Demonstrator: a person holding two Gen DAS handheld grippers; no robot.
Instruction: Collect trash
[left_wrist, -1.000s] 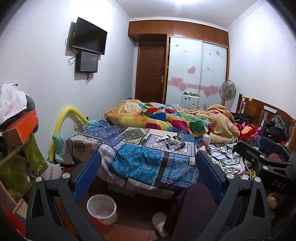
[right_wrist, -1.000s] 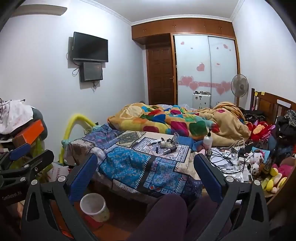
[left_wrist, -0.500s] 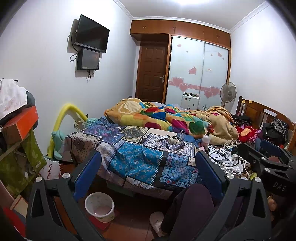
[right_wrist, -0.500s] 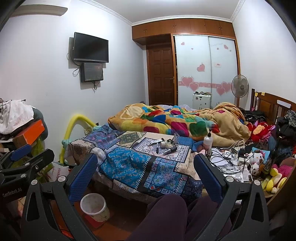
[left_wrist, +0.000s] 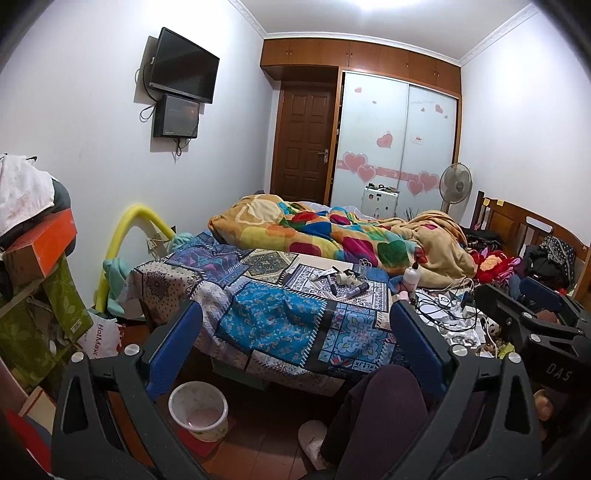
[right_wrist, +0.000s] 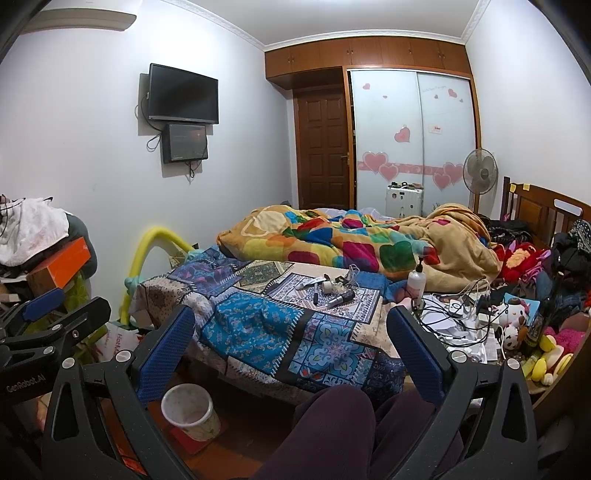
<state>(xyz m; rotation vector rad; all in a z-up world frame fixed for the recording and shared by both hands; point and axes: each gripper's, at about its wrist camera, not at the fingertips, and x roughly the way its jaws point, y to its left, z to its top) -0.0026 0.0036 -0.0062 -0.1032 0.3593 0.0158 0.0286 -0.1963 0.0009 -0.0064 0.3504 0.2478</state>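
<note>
A white waste bin (left_wrist: 198, 410) (right_wrist: 189, 410) stands on the floor in front of the bed, low left in both wrist views. Small loose items (left_wrist: 338, 279) (right_wrist: 328, 288), among them a tube, a tape roll and a dark cylinder, lie on the patchwork bedspread (left_wrist: 280, 317) (right_wrist: 258, 328). My left gripper (left_wrist: 295, 332) is open with nothing between its blue pads, well short of the bed. Open and holding nothing too, my right gripper (right_wrist: 290, 332) sits beside it. Each gripper shows at the edge of the other's view.
A person's dark-trousered knees (right_wrist: 332, 424) and a slipper (left_wrist: 312, 435) sit between me and the bed. Cables, papers and a pump bottle (right_wrist: 416, 282) crowd the bed's right side, with plush toys (right_wrist: 517, 325) beyond. Boxes and clothes (left_wrist: 33, 236) pile up at left. A fan (left_wrist: 455, 182) stands by the wardrobe.
The left wrist view has risen and tilted slightly, so the bin and slipper sit a little lower in frame. The right gripper has barely moved. Both stay open.
</note>
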